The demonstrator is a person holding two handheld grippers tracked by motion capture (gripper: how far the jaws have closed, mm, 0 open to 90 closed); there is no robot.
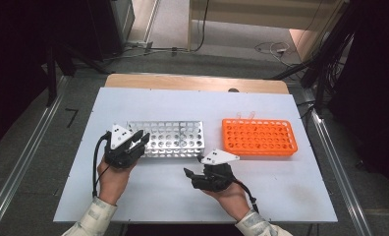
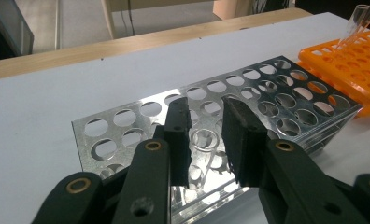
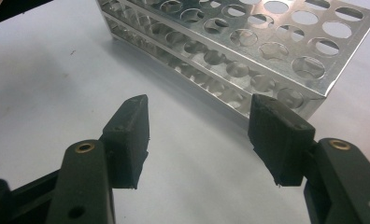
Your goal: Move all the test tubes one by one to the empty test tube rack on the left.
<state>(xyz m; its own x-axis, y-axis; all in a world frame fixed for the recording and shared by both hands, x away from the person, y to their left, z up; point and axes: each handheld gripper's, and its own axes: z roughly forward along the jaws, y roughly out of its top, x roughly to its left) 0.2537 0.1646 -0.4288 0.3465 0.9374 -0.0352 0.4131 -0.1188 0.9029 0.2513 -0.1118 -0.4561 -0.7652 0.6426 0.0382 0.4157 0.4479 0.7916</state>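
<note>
left gripper [image 2: 206, 135] hovering over metal rack [image 1: 173, 139] left end, jaws narrowly parted, gripping nothing, likely lining up to grab it | right gripper [image 3: 199, 135] at rack's 5 o'clock, jaws standing wide, empty | orange rack [image 1: 259, 137] sitting at 3 o'clock of metal rack | no readable writing

Both your hands low over the worktop, a tool in each, forearms in from the near edge.

Your left tool [image 1: 136, 142] angles up and to the right in the high view; in the left gripper view its jaws stand a narrow gap apart with nothing pinched between the pads. Your left hand [image 1: 113, 178] wraps the body from below, wrist bent, pale sleeve at the cuff. Your right tool [image 1: 188, 175] points left, jaws spread wide with nothing between them. Your right hand [image 1: 230, 193] cradles it from beneath, cable trailing back past the wrist.
</note>
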